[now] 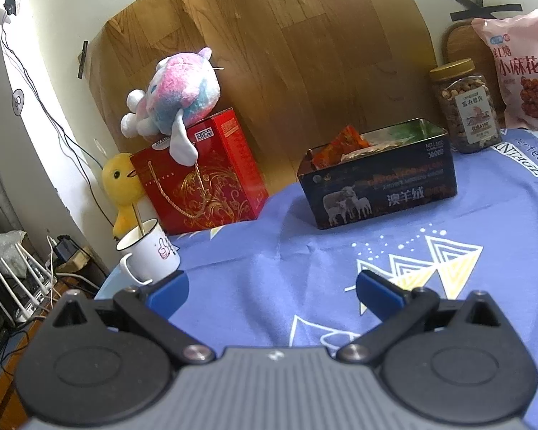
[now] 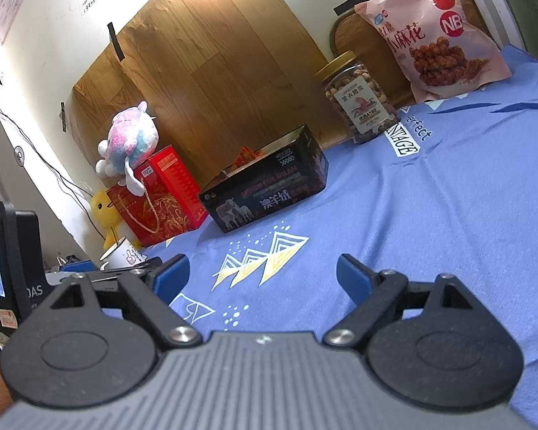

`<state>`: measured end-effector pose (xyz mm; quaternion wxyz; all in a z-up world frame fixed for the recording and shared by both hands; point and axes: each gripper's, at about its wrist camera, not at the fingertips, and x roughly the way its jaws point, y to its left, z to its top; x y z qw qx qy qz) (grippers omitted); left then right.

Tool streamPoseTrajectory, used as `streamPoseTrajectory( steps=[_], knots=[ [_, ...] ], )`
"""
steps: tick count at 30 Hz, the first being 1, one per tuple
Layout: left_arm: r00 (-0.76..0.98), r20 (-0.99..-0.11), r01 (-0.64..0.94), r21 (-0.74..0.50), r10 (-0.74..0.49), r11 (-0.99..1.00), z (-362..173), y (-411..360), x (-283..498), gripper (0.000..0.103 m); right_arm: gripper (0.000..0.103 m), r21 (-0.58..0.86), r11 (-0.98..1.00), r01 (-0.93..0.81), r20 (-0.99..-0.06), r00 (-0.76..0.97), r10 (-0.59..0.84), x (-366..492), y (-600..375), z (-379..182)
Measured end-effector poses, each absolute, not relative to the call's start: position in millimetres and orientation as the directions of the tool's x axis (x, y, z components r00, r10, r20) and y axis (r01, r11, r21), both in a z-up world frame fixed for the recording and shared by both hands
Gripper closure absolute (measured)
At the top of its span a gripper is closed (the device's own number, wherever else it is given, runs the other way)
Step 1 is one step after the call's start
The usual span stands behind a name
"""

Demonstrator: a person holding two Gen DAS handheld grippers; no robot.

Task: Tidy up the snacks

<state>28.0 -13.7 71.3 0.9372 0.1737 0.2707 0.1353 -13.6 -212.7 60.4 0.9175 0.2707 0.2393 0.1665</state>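
The left gripper (image 1: 272, 290) is hovering low over the blue cloth (image 1: 269, 268), levelled and looking forward across the table, its blue-padded fingers (image 1: 168, 292) spread wide apart with nothing between them. The right gripper (image 2: 263, 277) is hanging just beside it in much the same low pose, rolled a little so the scene is tilting in its view, its jaws likewise gaping and gripping nothing. Ahead of both, the dark tin box (image 1: 378, 179) is sitting open on the cloth, well apart from the fingertips, its long axis running left to right across the table and slightly angled away toward the right; orange-red snack packets (image 1: 340, 147) are lying inside it, toward its left end, poking just above the rim. Behind the tin's right end, a clear jar of nuts (image 1: 464, 105) with a gold lid is standing upright near the wooden board (image 1: 287, 53), and a pink snack bag (image 1: 523, 71) is leaning upright just beside the jar, on its right. To the left of the tin, a red gift box (image 1: 204, 175) is carrying a pastel plush toy (image 1: 175, 96) on top, with a yellow duck toy (image 1: 120, 186) touching its left side and a white mug (image 1: 147, 252) standing in front, a stick rising out of it
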Motion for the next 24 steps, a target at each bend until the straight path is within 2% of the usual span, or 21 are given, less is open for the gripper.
streamPoseTrajectory(
  steps=[11, 19, 24],
  knots=[
    [0.810, -0.502, -0.120, 0.366, 0.304, 0.923, 69.1, -14.7, 27.7, 0.000, 0.012, 0.577, 0.798, -0.175, -0.351, 0.829, 0.435, -13.1, -212.7, 60.0],
    [0.794, -0.592, 0.008, 0.235, 0.136, 0.972, 66.0, -17.3, 27.8, 0.000, 0.012, 0.576, 0.799, -0.175, -0.357, 0.825, 0.438, -11.6, -211.6, 59.0],
    [0.790, -0.591, -0.008, 0.258, 0.164, 0.966, 65.1, -23.0, 28.8, 0.000, 0.012, 0.577, 0.798, -0.171, -0.359, 0.825, 0.437, -10.4, -212.7, 58.5]
  ],
)
